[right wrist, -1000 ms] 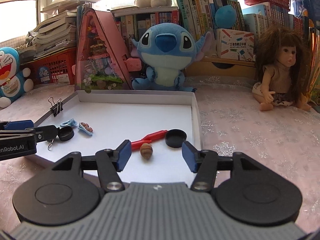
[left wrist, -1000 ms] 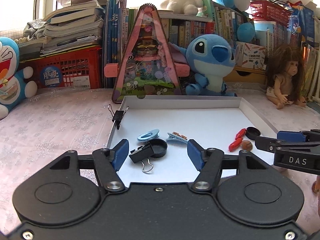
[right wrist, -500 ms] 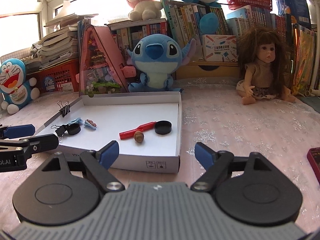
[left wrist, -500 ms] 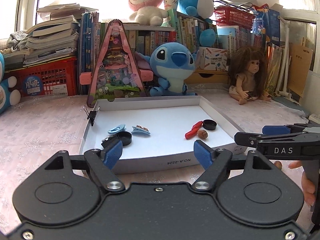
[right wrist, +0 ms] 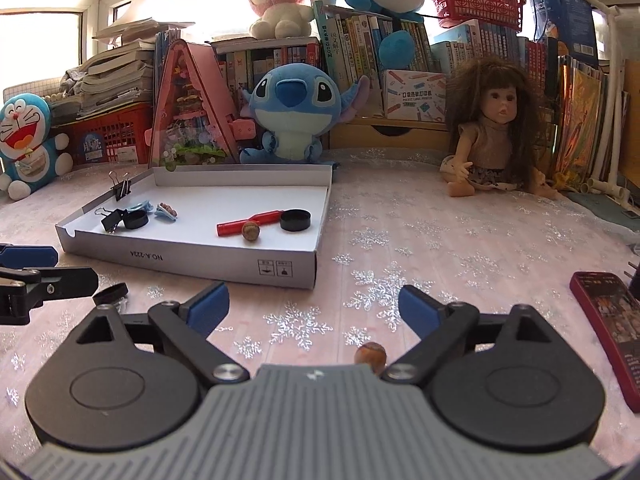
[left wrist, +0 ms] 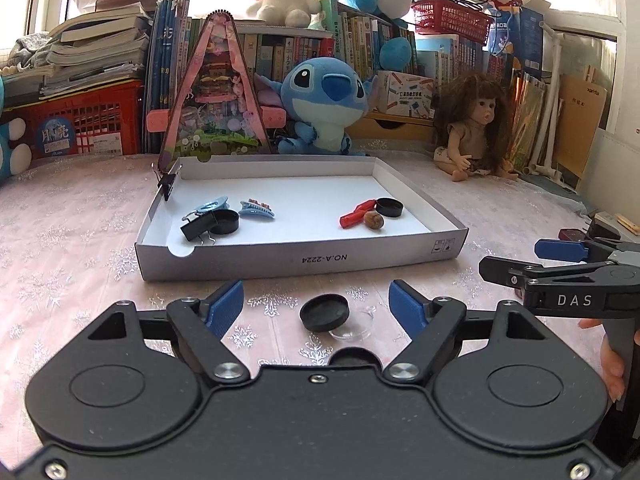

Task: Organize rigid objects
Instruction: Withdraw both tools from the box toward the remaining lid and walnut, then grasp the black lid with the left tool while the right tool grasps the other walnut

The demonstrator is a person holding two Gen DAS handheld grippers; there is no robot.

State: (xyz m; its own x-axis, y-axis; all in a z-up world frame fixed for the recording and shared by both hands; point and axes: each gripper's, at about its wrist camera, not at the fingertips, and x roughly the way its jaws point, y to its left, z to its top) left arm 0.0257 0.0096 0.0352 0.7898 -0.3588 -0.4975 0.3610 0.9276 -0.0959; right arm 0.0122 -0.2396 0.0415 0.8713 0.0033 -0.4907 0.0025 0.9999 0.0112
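While both pairs of fingers stand spread and empty, right gripper (right wrist: 313, 308) still opening: black cap (left wrist: 324, 312) on surface between left gripper (left wrist: 316, 304) fingers, nut (right wrist: 370, 353) at right's 6 o'clock, white tray (left wrist: 304, 258) at 12

A nut (right wrist: 370, 354) on the desk is half hidden behind the right gripper's grey body. A red phone (right wrist: 608, 330) is cut off by the right edge. In the left view, a clear lid (left wrist: 354, 326) lies partly under a black cap (left wrist: 324, 312). The box label (left wrist: 322, 258) reads upside down.
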